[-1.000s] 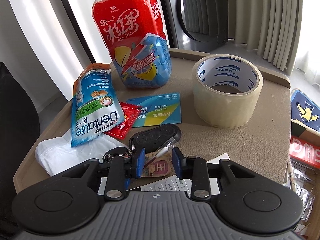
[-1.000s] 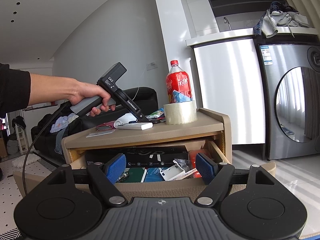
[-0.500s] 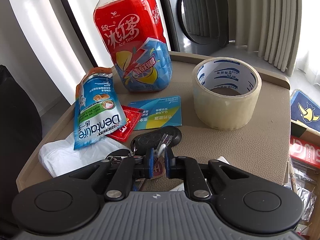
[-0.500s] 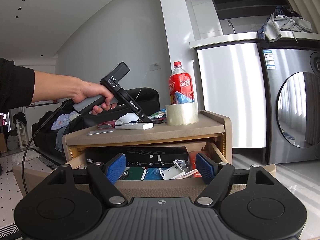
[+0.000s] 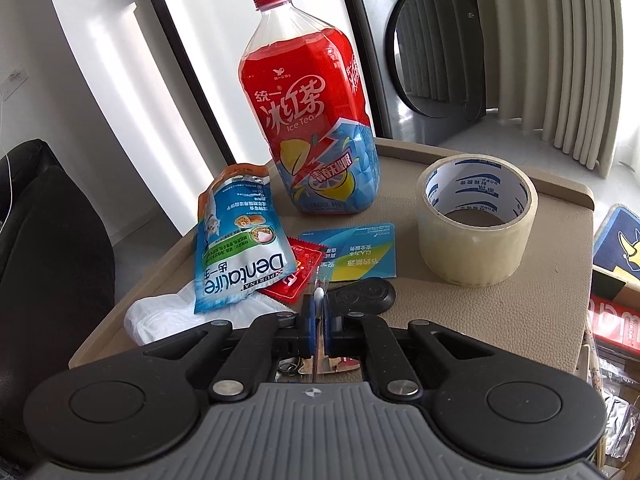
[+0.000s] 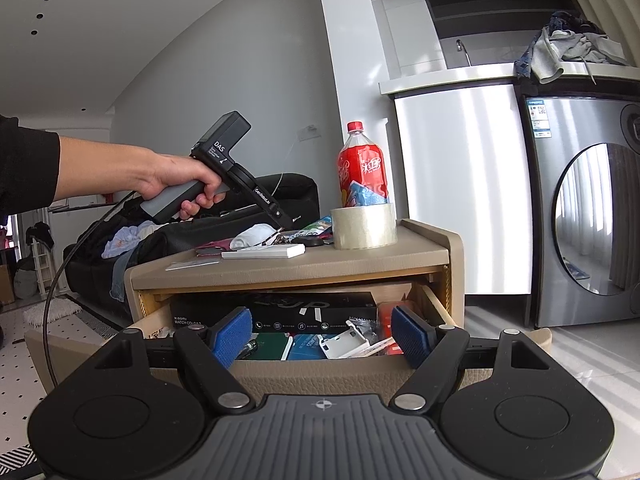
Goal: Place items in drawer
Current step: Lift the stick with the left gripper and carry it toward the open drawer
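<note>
Blue-padded, the left claw point(image 5: 319, 322) has just closed on a wrapped cotton swab point(image 5: 319, 300) above the cabinet top point(image 5: 460, 312) near the black key fob point(image 5: 366, 295), while the right claw point(image 6: 320, 334) gapes wide and empty before the open drawer point(image 6: 320, 376).
</note>
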Motion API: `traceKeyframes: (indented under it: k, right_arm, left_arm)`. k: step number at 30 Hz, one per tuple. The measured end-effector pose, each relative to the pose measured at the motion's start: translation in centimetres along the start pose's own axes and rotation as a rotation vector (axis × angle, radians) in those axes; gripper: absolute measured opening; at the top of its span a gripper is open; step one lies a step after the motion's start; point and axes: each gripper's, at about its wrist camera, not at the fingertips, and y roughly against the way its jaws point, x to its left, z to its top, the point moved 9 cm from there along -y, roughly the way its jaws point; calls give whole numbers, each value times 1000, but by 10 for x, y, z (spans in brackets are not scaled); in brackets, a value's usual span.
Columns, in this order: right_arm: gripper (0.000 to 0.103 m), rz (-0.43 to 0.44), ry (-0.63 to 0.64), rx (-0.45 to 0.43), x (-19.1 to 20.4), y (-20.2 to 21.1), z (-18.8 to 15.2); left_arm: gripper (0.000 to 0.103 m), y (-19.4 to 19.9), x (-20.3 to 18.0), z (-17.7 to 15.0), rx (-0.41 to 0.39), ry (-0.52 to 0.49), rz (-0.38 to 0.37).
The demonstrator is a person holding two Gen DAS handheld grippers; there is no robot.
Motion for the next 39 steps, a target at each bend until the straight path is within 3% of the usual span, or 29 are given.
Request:
traceKeyframes:
  k: [9,20,39]
  right_arm:
    - [80,-12,3,-1,1,-1,0]
    - [81,-9,-5,23,1,-2,2]
    - [81,0,-18,36,10,6,13]
  left_arm:
    - [4,28,7,7,-70,60,58]
    - [4,68,19,0,-92,159,126]
    - [4,154,-19,-14,-228,223,151]
